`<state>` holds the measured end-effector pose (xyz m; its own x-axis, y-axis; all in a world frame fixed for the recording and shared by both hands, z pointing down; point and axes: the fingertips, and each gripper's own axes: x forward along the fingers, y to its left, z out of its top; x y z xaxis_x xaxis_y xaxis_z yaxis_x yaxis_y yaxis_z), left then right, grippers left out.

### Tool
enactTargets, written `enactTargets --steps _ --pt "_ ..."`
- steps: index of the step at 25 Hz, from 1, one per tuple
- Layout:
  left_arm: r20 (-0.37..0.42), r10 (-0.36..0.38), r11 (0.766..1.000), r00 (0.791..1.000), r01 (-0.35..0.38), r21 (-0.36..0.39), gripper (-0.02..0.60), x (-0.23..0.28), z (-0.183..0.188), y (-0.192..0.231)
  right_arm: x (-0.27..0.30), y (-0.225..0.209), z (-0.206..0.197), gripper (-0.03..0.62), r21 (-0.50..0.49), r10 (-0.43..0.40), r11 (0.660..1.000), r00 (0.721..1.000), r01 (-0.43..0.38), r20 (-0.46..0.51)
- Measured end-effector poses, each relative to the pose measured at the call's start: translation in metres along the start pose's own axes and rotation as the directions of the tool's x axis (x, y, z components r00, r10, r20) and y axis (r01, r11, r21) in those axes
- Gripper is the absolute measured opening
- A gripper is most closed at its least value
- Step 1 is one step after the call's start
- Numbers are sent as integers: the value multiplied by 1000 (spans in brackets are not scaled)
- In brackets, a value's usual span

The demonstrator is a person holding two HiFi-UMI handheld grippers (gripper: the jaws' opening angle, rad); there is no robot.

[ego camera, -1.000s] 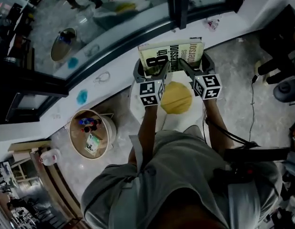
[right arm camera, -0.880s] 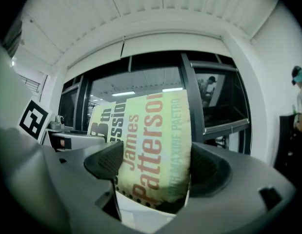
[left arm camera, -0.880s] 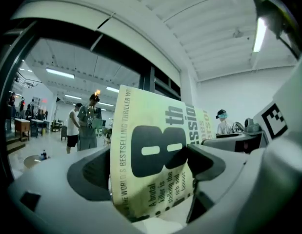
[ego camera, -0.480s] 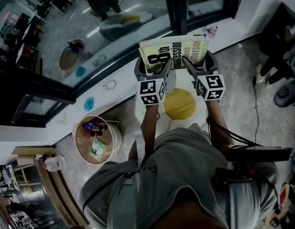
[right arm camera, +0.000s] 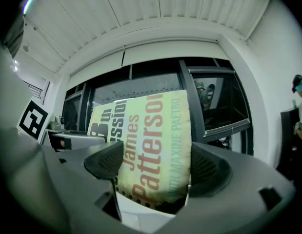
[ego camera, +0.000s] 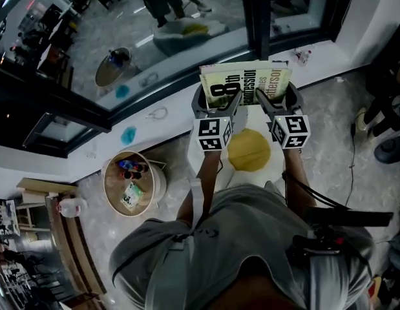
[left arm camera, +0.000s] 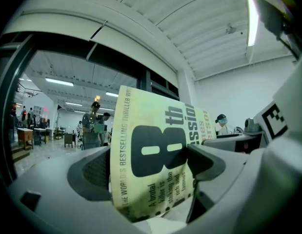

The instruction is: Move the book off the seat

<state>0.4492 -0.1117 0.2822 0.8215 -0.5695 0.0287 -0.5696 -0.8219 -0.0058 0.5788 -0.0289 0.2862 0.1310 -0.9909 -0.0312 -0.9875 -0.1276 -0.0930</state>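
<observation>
A pale yellow-green paperback book (ego camera: pixel 247 82) hangs in the air, held between both grippers above the round yellow seat (ego camera: pixel 249 150) of a stool. My left gripper (ego camera: pixel 214 99) is shut on the book's left end, where a large black "8" shows on the book (left arm camera: pixel 151 160). On the other end my right gripper (ego camera: pixel 277 97) is shut too, its jaws pressing the book (right arm camera: pixel 151 150) over the orange author name. The book stands clear of the seat, close to the dark window frame (ego camera: pixel 256 11).
A white ledge (ego camera: pixel 154 102) runs under the window ahead. A round tub (ego camera: pixel 130 185) with small items stands on the floor at left, a plastic bottle (ego camera: pixel 65 207) beyond it. Cables (ego camera: pixel 352 166) trail on the floor at right. Through the glass, people stand in another room.
Both grippers have carried the book up and forward toward the window, away from the yellow seat. Their hold on it is the same.
</observation>
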Motion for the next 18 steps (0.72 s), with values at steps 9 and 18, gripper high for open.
enactTargets --steps 9,18 --pt "-7 315 948 949 -314 61 466 -54 12 34 37 50 -2 390 69 304 950 952 -305 23" --pt "2 673 737 740 -670 86 468 -261 17 135 35 275 -16 390 108 651 750 757 -652 56"
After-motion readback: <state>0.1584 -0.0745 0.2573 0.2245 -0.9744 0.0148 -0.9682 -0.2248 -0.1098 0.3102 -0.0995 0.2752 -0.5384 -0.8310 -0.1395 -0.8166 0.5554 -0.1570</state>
